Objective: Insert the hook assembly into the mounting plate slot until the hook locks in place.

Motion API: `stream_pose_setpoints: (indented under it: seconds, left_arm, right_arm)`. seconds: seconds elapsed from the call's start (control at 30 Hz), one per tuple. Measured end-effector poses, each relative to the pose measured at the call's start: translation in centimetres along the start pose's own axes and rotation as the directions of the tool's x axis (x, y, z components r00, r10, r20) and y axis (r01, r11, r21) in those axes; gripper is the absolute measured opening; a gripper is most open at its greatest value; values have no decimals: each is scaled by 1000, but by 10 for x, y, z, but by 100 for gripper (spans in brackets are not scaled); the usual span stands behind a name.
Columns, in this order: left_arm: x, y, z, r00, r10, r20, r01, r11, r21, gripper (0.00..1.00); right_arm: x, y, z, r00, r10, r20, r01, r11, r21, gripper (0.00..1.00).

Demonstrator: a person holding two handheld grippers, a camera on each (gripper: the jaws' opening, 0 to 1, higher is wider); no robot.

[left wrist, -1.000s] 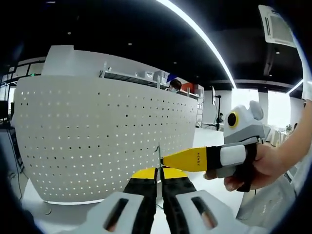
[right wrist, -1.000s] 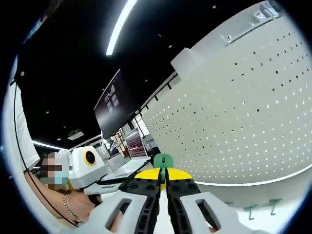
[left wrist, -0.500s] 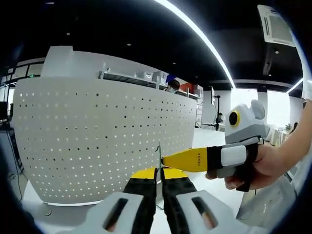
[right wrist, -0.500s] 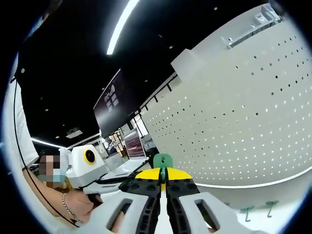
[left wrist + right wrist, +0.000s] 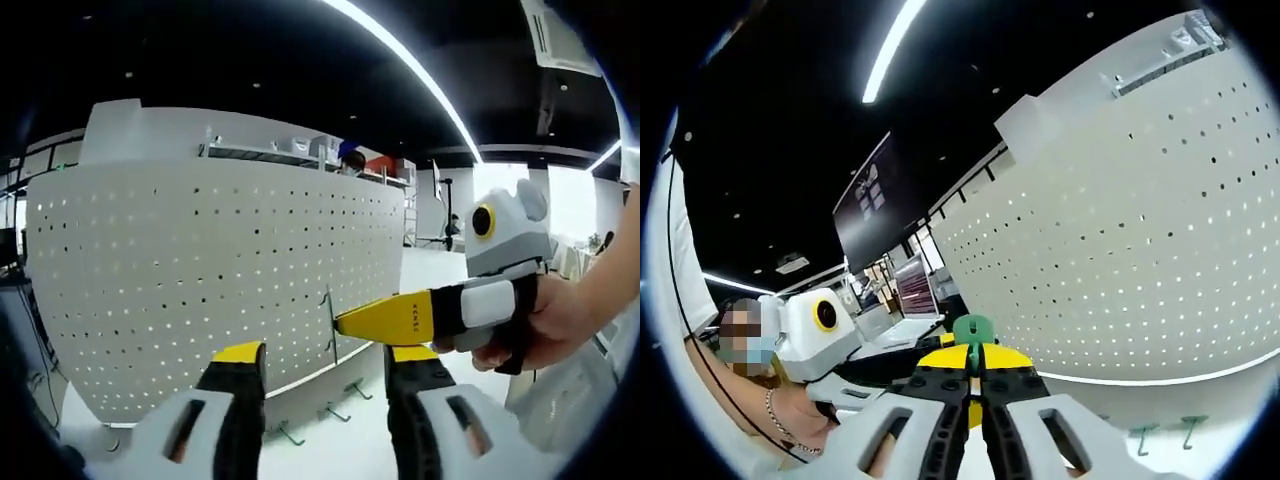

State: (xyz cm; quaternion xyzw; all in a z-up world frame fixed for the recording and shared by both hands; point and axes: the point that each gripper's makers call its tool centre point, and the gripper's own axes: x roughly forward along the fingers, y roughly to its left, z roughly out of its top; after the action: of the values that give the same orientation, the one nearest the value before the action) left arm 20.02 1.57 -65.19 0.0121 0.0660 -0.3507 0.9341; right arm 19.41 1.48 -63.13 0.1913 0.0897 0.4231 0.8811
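Note:
The white perforated mounting plate (image 5: 200, 270) stands upright ahead of me. My left gripper (image 5: 325, 365) is open, its yellow-tipped jaws wide apart with nothing between them. From the right, my right gripper (image 5: 345, 322) reaches in, its yellow tips shut on the thin metal end of the hook assembly (image 5: 328, 318), which is close to the plate's face. In the right gripper view, the right gripper (image 5: 975, 358) is shut on the hook's green part (image 5: 973, 329), and the plate (image 5: 1140, 250) rises to the right.
Several loose hooks (image 5: 330, 410) lie on the white table at the plate's foot, two of them also seen as green hooks (image 5: 1140, 432). A person's hand (image 5: 550, 325) holds the right gripper. An open room with ceiling lights lies behind.
My left gripper has opened and let go of the hook, its jaws now wide apart. The right gripper stays shut on the hook, which has barely moved.

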Motion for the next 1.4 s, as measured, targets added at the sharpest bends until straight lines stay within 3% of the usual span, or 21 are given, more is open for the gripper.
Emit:
stream_pose_setpoints:
  seconds: [0.13, 0.33, 0.6, 0.7, 0.77, 0.83, 0.87, 0.9, 0.93, 1.0, 1.03, 1.17, 1.4]
  left_arm:
    - [3, -1, -7, 1000, 6, -29, -5, 1000, 11, 76]
    - [4, 1, -19, 997, 21, -72, -22, 1000, -4, 92]
    - [2, 4, -22, 996, 25, -87, -28, 999, -23, 89]
    - [1, 5, -22, 996, 28, -86, -31, 999, -24, 88]
    - [1, 6, -23, 995, 32, -90, -35, 999, -27, 88]
    - [1, 7, -24, 995, 33, -91, -36, 999, -29, 88]
    - [1, 7, -24, 995, 33, -91, -36, 999, -30, 88]
    - [1, 8, -24, 995, 34, -90, -37, 999, -32, 87]
    - [1, 8, -25, 995, 32, -93, -36, 999, -34, 87]
    - [1, 8, -25, 995, 31, -93, -35, 999, -37, 87]
    - [1, 8, -25, 995, 32, -91, -35, 999, -38, 87]
    - [0, 8, -25, 995, 30, -91, -34, 999, -35, 86]
    - [-4, 11, -26, 995, 38, -91, -43, 998, -45, 85]
  right_arm:
    - [0, 1, -2, 1000, 5, -4, -5, 1000, 1, 0]
    - [0, 1, -1, 1000, 0, -4, 0, 1000, -1, 0]
    - [1, 1, 0, 1000, -5, -13, 4, 1000, -13, 0]
    - [-5, -14, 5, 994, -109, -31, 105, 987, -122, 0]
    - [-10, -26, 8, 979, -201, -39, 187, 955, -228, 0]
    - [-16, -38, 14, 959, -283, -16, 267, 921, -284, 0]
    - [-18, -41, 13, 954, -300, -26, 280, 915, -290, 0]
    - [-23, -50, 16, 932, -361, -7, 340, 883, -323, 0]
    - [-24, -53, 19, 924, -381, 9, 362, 870, -335, 0]
    - [-24, -54, 18, 924, -382, 2, 364, 879, -308, 0]
    - [-24, -55, 19, 920, -391, 6, 371, 868, -330, 0]
    - [-21, -59, 24, 918, -395, 14, 380, 871, -311, 0]
    - [-15, -69, 48, 914, -404, 52, 398, 861, -316, 0]
